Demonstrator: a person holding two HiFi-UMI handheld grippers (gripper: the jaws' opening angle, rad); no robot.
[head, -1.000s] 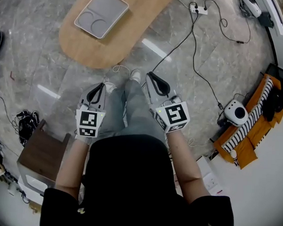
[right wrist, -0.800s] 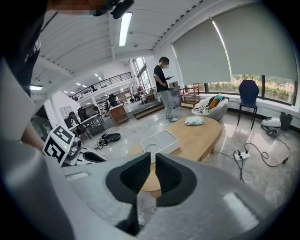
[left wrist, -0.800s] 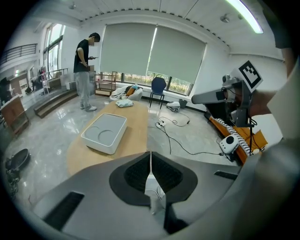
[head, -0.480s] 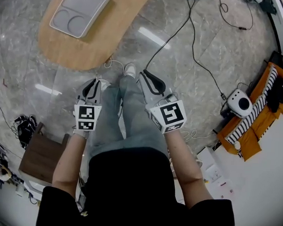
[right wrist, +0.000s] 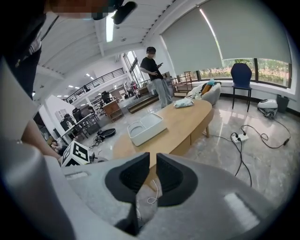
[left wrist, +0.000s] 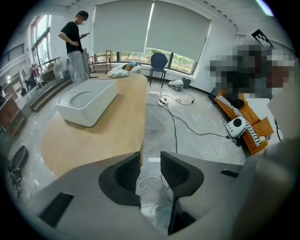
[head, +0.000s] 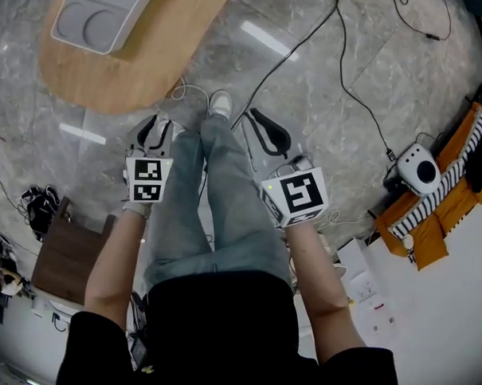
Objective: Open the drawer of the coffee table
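Note:
The oval wooden coffee table lies ahead at the upper left, with a white tray on top. Its side wall shows a seam, but I cannot make out a drawer front or a handle. My left gripper hangs short of the table's near end, beside the person's left leg. Its jaws are opening and hold nothing. My right gripper hovers over the floor to the right of the legs. Only a thin slit shows between its jaws, which hold nothing.
The person's jeans-clad legs and a white shoe stand between the grippers. Black cables cross the marble floor. At right are a white round device and an orange striped cushion. A brown cabinet is at left. Another person stands beyond the table.
Both grippers have sunk toward the floor, and the table has slid up and left in the head view. The left jaws have spread apart; the right jaws look unchanged.

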